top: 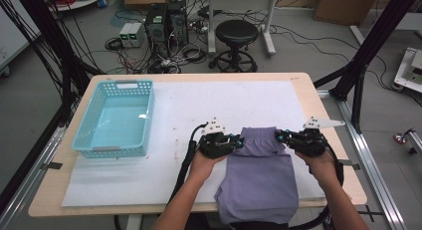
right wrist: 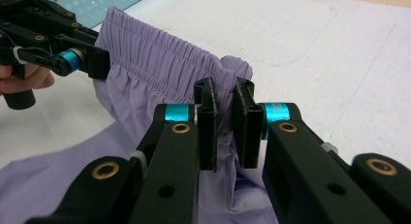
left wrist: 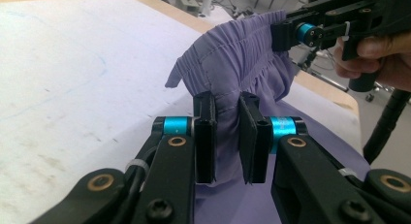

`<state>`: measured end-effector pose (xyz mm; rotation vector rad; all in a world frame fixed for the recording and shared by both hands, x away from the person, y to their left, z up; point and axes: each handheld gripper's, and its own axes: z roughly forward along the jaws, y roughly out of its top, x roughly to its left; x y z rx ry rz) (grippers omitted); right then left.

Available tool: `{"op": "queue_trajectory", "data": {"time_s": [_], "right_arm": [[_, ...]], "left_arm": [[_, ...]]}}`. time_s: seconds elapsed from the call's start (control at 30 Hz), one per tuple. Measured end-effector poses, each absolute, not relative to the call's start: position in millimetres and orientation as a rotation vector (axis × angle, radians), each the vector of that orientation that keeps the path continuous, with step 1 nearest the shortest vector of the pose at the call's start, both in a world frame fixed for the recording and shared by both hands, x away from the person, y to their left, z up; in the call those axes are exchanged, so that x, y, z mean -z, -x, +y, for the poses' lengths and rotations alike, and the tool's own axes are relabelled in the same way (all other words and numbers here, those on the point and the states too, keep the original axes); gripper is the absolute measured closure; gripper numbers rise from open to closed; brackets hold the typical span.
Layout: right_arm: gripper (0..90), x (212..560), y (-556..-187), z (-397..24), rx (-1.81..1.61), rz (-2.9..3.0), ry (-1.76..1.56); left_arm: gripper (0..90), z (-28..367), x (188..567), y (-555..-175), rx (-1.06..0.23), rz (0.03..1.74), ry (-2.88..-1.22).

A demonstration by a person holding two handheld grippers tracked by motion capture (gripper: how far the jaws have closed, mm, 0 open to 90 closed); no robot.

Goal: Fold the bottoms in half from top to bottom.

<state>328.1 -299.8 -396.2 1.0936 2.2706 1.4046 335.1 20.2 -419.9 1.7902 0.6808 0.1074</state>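
Note:
A pair of purple shorts [top: 259,175] with a gathered elastic waistband lies on the white mat near the table's front edge, its lower part hanging over that edge. My left gripper [top: 238,142] is shut on the waistband's left end, the cloth [left wrist: 228,78] pinched between its black pads. At the waistband's right end my right gripper [top: 278,136] is shut on the fabric [right wrist: 160,54] as well. Both hold the waistband lifted and stretched between them. In the left gripper view my right gripper [left wrist: 283,35] shows at the top right; in the right gripper view my left gripper [right wrist: 99,64] shows at the upper left.
A light blue plastic basket [top: 94,140] stands empty at the table's left. The white mat [top: 219,100] covers most of the wooden table [top: 318,103]. Beyond the far edge are a black stool [top: 236,33], computer towers and cables on the floor.

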Motion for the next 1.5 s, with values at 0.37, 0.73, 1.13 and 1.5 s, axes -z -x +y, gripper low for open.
{"op": "queue_trajectory", "data": {"time_s": [0.37,0.73,1.13,1.5], "right_arm": [[82.1,410.4,-279.0,-301.5,-1.424,2.289,-1.05],[70.8,416.8,-250.0,-306.9,-1.413,2.371,-1.035],[73.1,418.3,-267.5,-304.2,-1.227,2.293,-1.09],[75.6,446.2,-242.3,-282.9,-1.039,2.543,-1.005]], "left_arm": [[75.7,25.9,440.5,-298.8,-0.064,0.61,-1.827],[59.7,51.1,439.0,-295.6,-0.131,0.709,-1.759],[58.3,53.5,439.8,-304.2,-0.17,0.774,-1.762],[53.6,47.2,444.6,-313.1,-0.153,0.826,-1.8]]}}
